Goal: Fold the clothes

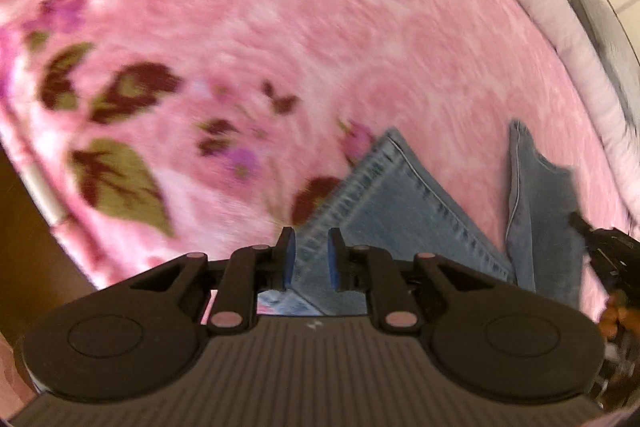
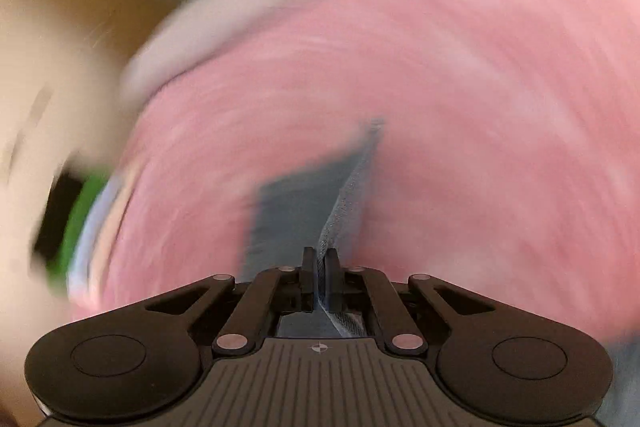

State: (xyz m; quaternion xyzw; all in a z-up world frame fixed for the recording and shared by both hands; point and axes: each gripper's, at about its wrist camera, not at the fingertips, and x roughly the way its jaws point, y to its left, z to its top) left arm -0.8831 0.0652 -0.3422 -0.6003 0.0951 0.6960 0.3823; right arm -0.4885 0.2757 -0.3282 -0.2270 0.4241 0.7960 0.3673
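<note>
A: What is seen nearest in the left wrist view?

B: The left gripper is seen closed on the jeans. A stitched hem band of denim is pinched between its blue pads, though a narrow gap is left between them by the thickness of the cloth.

A: And where is the rest of the garment placed?

B: Beyond that gripper, one leg of the jeans is spread up and away over the pink floral blanket. A second, darker fold of denim is found just to the right of the first, with a strip of blanket shown between them. The black tip of the right gripper is seen touching that second fold at its right side.

A: What is shown in the right wrist view?

B: The right gripper is seen clamped on a thin, upright edge of the jeans. Past the gripper, the denim is stretched away over the blanket. The view is heavily blurred, so the green and black object far to the left of the jeans cannot be identified.

A: And farthest off?

B: A pale padded border is seen along the blanket's far right edge.
</note>
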